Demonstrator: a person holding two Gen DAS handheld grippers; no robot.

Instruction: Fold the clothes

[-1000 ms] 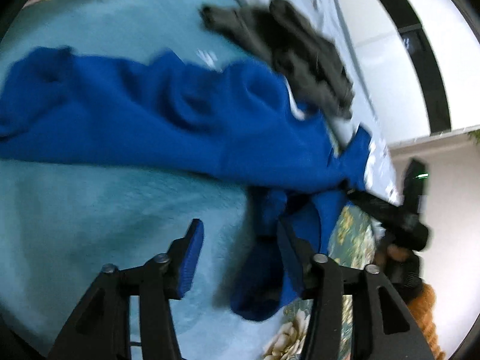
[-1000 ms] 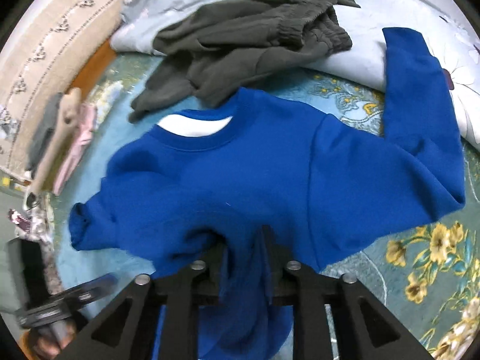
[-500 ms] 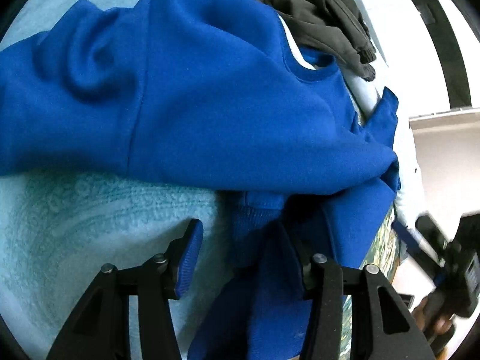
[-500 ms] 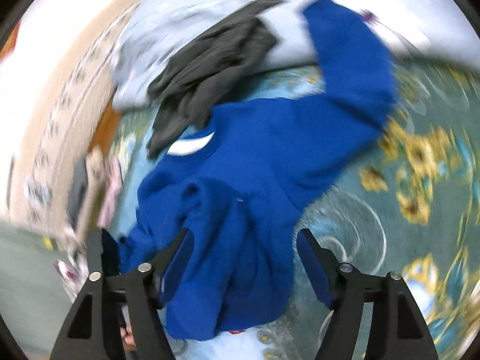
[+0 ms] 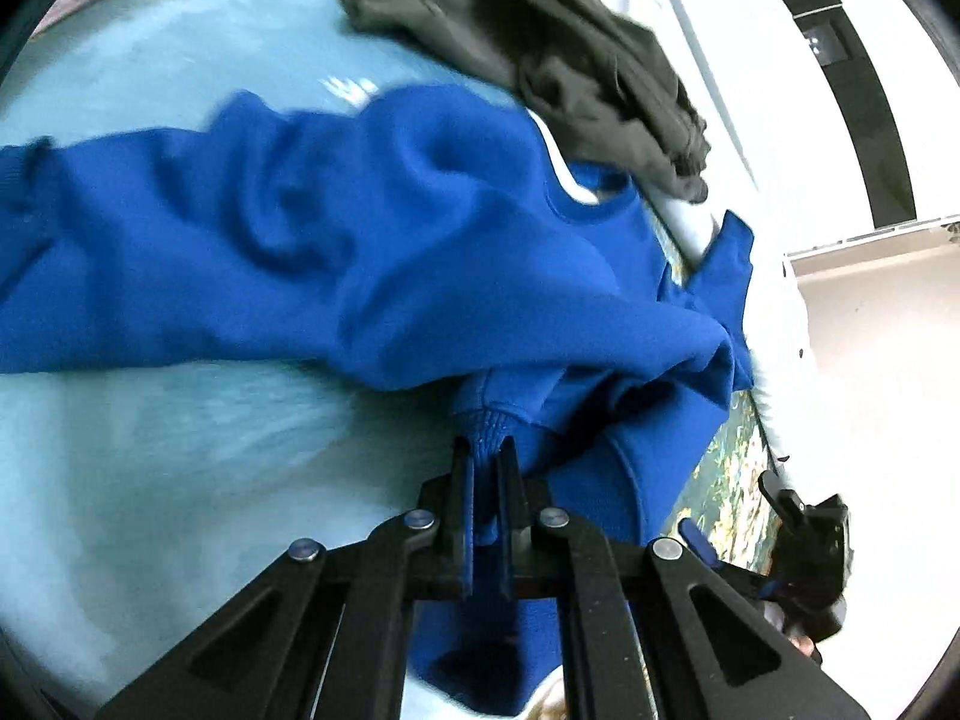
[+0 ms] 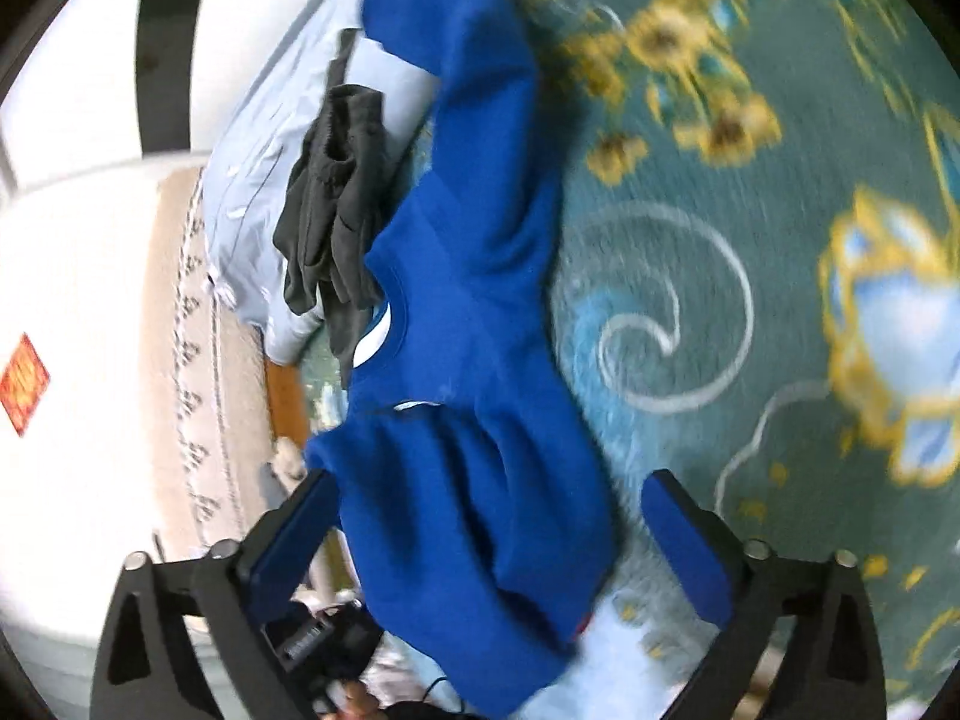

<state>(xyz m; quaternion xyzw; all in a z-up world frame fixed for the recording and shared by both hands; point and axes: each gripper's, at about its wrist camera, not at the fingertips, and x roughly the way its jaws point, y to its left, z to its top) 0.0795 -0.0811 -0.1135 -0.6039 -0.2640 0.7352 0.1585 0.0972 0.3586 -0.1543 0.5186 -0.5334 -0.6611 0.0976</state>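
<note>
A bright blue sweatshirt (image 5: 360, 240) lies rumpled across the bed, its white-lined neck hole toward the far side. My left gripper (image 5: 485, 462) is shut on a ribbed edge of it, which bunches up between the two pads. In the right wrist view the sweatshirt (image 6: 468, 240) runs from a raised sleeve at the top down between the fingers. My right gripper (image 6: 486, 480) has its jaws opening wide. The fabric lies between the blue pads (image 6: 684, 546) without being pressed.
A dark grey garment (image 5: 588, 78) (image 6: 330, 198) lies heaped beyond the sweatshirt's collar, partly on pale blue bedding (image 6: 252, 180). The bed cover is teal with yellow flowers (image 6: 720, 240). A beige patterned strip (image 6: 198, 360) borders the bed's far side.
My left gripper closed from open onto the sweatshirt's ribbed edge. My right gripper, earlier shut on the blue fabric, let go, opened wide and rolled over as it swung sideways.
</note>
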